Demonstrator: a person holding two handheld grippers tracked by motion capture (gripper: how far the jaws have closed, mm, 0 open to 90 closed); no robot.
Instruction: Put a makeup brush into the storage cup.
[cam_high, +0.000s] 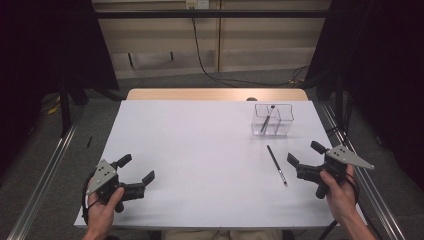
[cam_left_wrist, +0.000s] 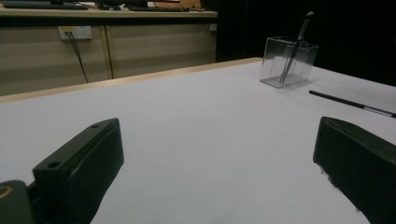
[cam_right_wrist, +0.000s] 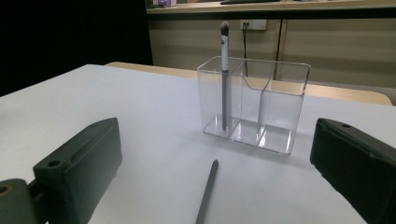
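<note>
The left gripper (cam_high: 134, 171) sits low at about 7 o'clock on the white desk (cam_high: 200, 155). Its two black jaws are spread wide apart and hold nothing. The right gripper (cam_high: 305, 156) sits at about 4 o'clock, and its jaws are wide apart and hold nothing too. A hand (cam_high: 342, 196) holds it from below.

Just beside the right gripper, toward the middle of the desk, lies a thin dark brush (cam_high: 276, 165). It lies flat on the desk, with its pale silver end pointing to the near edge.

Farther out, at about 1 o'clock, stands a clear box (cam_right_wrist: 254, 105). It is see-through, with a clear wall down the middle that makes two parts. A second brush (cam_right_wrist: 224, 74) stands up in one part, a little tilted. It has a grey stick, a white band, and a dark fuzzy tip that pokes out over the top.
</note>
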